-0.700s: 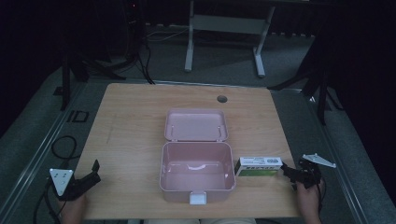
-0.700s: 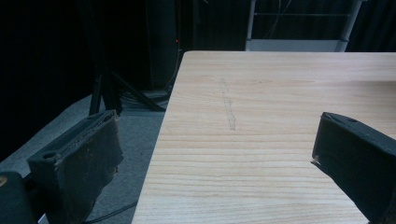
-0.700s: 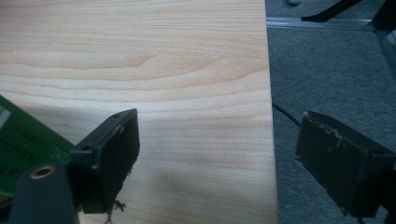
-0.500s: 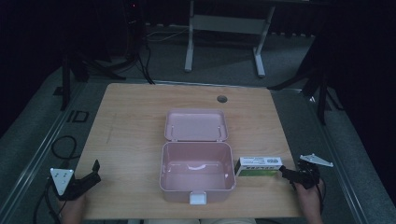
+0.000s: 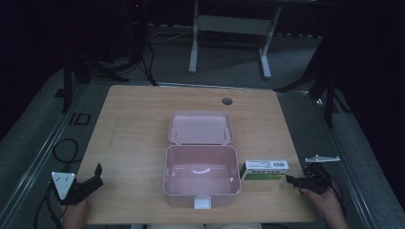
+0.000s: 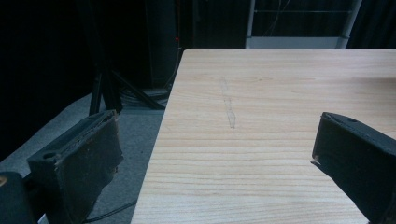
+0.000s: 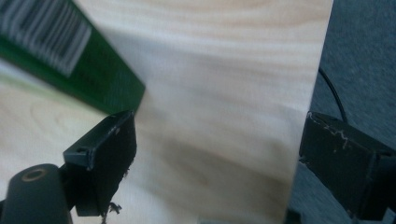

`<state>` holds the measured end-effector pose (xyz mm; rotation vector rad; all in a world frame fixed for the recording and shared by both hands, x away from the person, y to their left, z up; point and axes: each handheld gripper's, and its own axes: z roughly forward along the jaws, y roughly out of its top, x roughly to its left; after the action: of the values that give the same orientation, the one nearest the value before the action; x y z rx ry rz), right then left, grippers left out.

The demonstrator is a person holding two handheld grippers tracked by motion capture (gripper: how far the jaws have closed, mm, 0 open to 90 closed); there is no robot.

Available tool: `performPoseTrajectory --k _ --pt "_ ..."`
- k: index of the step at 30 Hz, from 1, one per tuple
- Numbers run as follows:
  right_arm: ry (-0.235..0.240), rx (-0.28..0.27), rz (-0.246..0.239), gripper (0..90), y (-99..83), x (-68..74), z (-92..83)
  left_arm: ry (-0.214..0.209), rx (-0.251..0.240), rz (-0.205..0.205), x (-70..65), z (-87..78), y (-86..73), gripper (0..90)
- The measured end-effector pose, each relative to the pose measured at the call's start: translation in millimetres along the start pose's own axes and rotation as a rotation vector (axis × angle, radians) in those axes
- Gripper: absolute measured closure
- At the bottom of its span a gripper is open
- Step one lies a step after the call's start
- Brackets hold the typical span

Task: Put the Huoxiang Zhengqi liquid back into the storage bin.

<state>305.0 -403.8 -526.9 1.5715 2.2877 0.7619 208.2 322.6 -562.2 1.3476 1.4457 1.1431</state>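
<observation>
An open pink box (image 5: pixel 168 177) stands at the table's front centre, its lid (image 5: pixel 200 128) lying flat behind it and a pale curved piece inside. A small green and white carton (image 5: pixel 264 170) lies just right of the box. My right gripper (image 5: pixel 292 180) sits at the carton's right end, open. In the right gripper view the carton (image 7: pixel 70 51) lies at the upper left, just beyond one of the fingers (image 7: pixel 107 154), with bare wood between the jaws (image 7: pixel 219 140). My left gripper (image 5: pixel 98 176) rests open at the table's front left corner, over bare wood (image 6: pixel 215 135).
The wooden table (image 5: pixel 133 124) has a round cable hole (image 5: pixel 227 101) near its far edge. Grey floor with cables (image 5: pixel 64 150) lies to the left; a metal stand (image 5: pixel 229 24) stands beyond the table. The table's right edge (image 7: pixel 308 93) runs close to my right gripper.
</observation>
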Motion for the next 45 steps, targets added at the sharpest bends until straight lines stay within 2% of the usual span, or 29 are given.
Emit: performPoseTrajectory --k 4,5,6,9,10,14,16,17,19,20,22,24,25,26,27,28,33,35,37,40,42,43,45 --pt "0.018 0.09 -0.056 10.8 1.4 3.8 -5.2 -0.002 0.0 -0.002 0.2 0.1 0.0 1.6" --pt "0.035 0.147 -0.087 10.8 2.0 6.9 -6.6 -0.003 -0.001 -0.003 0.2 0.0 0.0 1.7" --pt "0.035 0.147 -0.087 10.8 2.0 6.9 -6.6 -0.003 -0.001 -0.003 0.2 0.0 0.0 1.6" --pt "0.035 0.218 -0.169 10.8 2.5 13.2 -7.2 -0.013 -0.009 -0.015 1.9 -0.6 0.1 1.6" --pt "0.033 0.237 -0.182 10.8 2.9 14.9 -7.2 -0.016 -0.008 -0.02 2.5 -0.7 0.1 1.6" --pt "0.078 0.32 -0.265 10.9 5.0 19.1 -6.4 -0.018 -0.01 -0.022 2.6 -0.9 0.1 1.6" --pt "0.101 0.344 -0.332 14.5 5.6 22.5 -6.9 -0.019 -0.007 -0.018 2.4 -0.6 0.1 1.6" --pt "0.132 0.357 -0.371 15.0 5.6 24.5 -7.6 -0.019 -0.007 -0.017 2.5 -0.6 0.1 1.6" --pt "0.193 0.397 -0.5 15.3 4.8 32.5 -8.4 -0.02 -0.006 -0.018 2.6 -0.6 0.1 1.6" --pt "0.193 0.397 -0.5 15.3 4.8 32.5 -8.4 -0.021 -0.006 -0.018 2.6 -0.6 0.1 1.6" --pt "0.225 0.445 -0.575 15.3 3.7 39.7 -7.1 -0.02 -0.005 -0.017 2.6 -0.5 0.1 1.6" --pt "0.254 0.486 -0.621 15.3 3.0 45.1 -6.0 -0.02 -0.006 -0.017 2.4 -0.5 0.1 1.6" --pt "0.261 0.533 -0.667 15.3 2.6 51.1 -4.3 -0.021 -0.005 -0.018 2.5 -0.5 0.1 1.6" --pt "0.261 0.533 -0.667 15.3 2.6 51.1 -4.3 -0.021 -0.005 -0.018 2.5 -0.5 0.1 1.6" --pt "0.279 0.562 -0.696 15.3 3.2 56.5 -4.3 -0.021 -0.006 -0.019 2.6 -0.5 0.1 1.6" --pt "0.279 0.562 -0.696 15.3 3.2 56.5 -4.3 -0.021 -0.006 -0.02 2.7 -0.5 0.1 1.6" --pt "0.272 0.616 -0.796 13.2 5.3 71.3 -5.0 -0.022 -0.005 -0.019 2.6 -0.4 0.2 1.6" --pt "0.261 0.624 -0.842 15.0 7.3 77.7 -6.2 -0.023 -0.006 -0.021 2.8 -0.4 0.1 1.6" --pt "0.268 0.625 -0.884 15.6 9.4 83.4 -8.3 -0.023 -0.006 -0.021 2.9 -0.4 0.1 1.6" --pt "0.272 0.635 -0.951 23.6 13.9 92.4 -12.1 -0.025 -0.004 -0.019 2.8 -0.3 0.2 1.6" --pt "0.274 0.647 -0.975 25.1 17.8 97.7 -13.7 -0.024 -0.003 -0.019 2.9 -0.2 0.2 1.6" --pt "0.273 0.654 -0.997 29.0 21.6 102.3 -14.8 -0.025 -0.002 -0.019 2.9 -0.2 0.2 1.6" --pt "0.274 0.663 -1.011 29.4 23.6 105.4 -15.4 -0.026 -0.003 -0.019 2.8 -0.3 0.2 1.6"
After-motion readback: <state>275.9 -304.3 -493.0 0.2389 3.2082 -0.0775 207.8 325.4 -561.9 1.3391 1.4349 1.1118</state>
